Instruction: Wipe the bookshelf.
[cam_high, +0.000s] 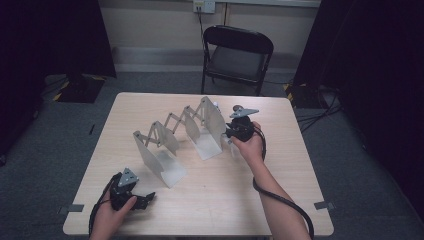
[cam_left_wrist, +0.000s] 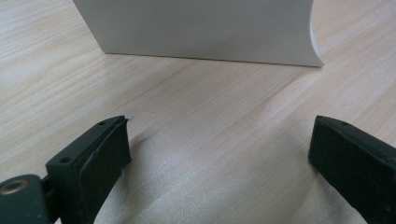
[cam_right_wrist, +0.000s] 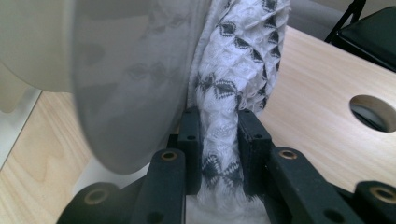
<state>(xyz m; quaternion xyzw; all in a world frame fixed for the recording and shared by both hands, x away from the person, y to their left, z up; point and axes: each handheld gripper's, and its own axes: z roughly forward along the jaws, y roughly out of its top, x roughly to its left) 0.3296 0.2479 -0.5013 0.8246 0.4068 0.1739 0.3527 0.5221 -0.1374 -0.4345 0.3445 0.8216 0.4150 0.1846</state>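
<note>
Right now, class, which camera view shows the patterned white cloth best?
The right gripper view: the cloth is close up, pinched in the right gripper. The high view gives a small white glimpse behind the rack.

Your table (cam_high: 210, 200) is a light wood top with a round hole (cam_right_wrist: 373, 112) near its far right part. On it, an expanding white rack (cam_high: 175, 140) runs from the middle toward the far edge, and your left gripper (cam_high: 131, 197) rests near the near left corner.
</note>
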